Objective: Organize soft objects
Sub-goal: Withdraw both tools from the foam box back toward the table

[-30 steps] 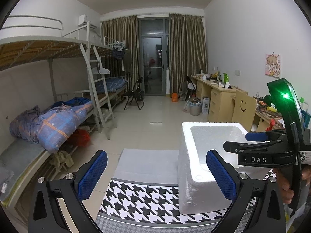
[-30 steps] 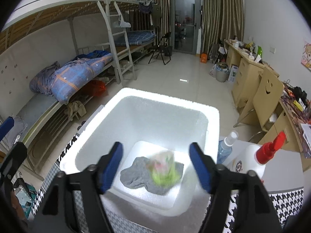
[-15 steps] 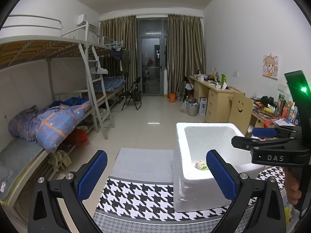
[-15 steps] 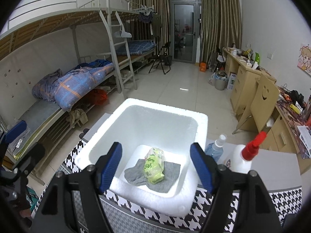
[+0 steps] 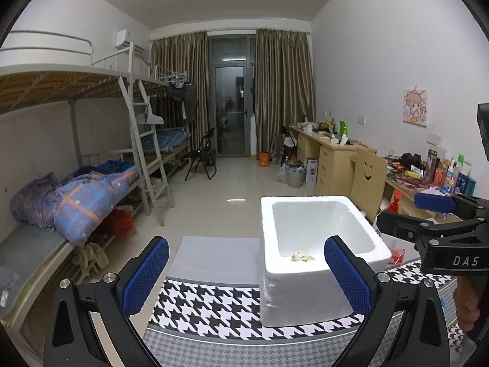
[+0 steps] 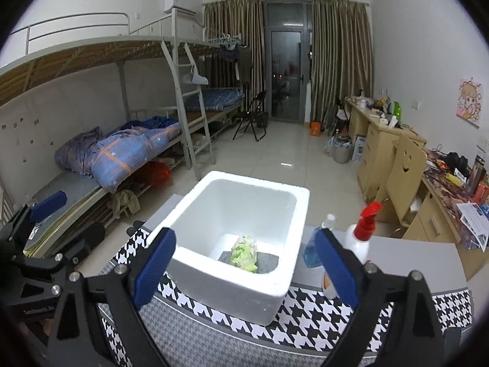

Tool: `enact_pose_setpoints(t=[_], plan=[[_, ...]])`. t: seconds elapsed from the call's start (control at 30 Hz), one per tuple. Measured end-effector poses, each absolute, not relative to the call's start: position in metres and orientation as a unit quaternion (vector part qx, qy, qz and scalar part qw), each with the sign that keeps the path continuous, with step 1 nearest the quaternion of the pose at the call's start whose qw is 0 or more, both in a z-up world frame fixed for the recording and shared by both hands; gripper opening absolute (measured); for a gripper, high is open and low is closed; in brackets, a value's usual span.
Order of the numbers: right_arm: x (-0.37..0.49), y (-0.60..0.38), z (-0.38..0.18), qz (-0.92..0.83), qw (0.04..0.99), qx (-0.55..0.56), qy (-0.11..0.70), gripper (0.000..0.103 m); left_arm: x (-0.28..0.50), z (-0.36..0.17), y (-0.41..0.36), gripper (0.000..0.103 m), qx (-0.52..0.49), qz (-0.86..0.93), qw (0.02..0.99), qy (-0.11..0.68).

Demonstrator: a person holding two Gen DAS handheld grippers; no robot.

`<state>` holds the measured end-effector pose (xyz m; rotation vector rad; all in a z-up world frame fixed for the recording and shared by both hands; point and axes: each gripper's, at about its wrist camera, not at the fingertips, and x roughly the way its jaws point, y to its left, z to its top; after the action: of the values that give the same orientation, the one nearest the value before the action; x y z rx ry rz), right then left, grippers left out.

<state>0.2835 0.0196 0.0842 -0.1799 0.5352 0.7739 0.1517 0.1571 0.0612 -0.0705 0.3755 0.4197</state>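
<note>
A white foam box (image 6: pixel 244 241) stands on the houndstooth cloth (image 6: pixel 321 312). Inside it a green and white soft packet (image 6: pixel 244 252) lies on a grey cloth (image 6: pixel 269 258). In the left wrist view the box (image 5: pixel 314 263) is ahead to the right, with the packet's top (image 5: pixel 301 256) just showing over the rim. My right gripper (image 6: pixel 244 267) is open and empty, raised above the box's near side. My left gripper (image 5: pixel 244 270) is open and empty, left of the box. The right gripper also shows in the left wrist view (image 5: pixel 434 220).
A red-capped white spray bottle (image 6: pixel 359 238) and a blue clear bottle (image 6: pixel 318 241) stand right of the box. A grey lid or mat (image 5: pixel 217 258) lies behind the cloth. Bunk beds (image 5: pixel 76 189) line the left, desks (image 5: pixel 333 156) the right.
The soft packet has dropped from my right gripper into the box onto the grey cloth. Both grippers have pulled back and up from the box.
</note>
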Motion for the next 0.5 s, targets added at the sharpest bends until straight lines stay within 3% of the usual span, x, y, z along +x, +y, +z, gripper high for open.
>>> enact_pose_setpoints(t=[0.5], plan=[[0.249,-0.014,0.095,0.368,0.898,-0.081,0.228,0.095,0.125,0.072,0.130,0.102,-0.038,0.179,0.968,0.170]])
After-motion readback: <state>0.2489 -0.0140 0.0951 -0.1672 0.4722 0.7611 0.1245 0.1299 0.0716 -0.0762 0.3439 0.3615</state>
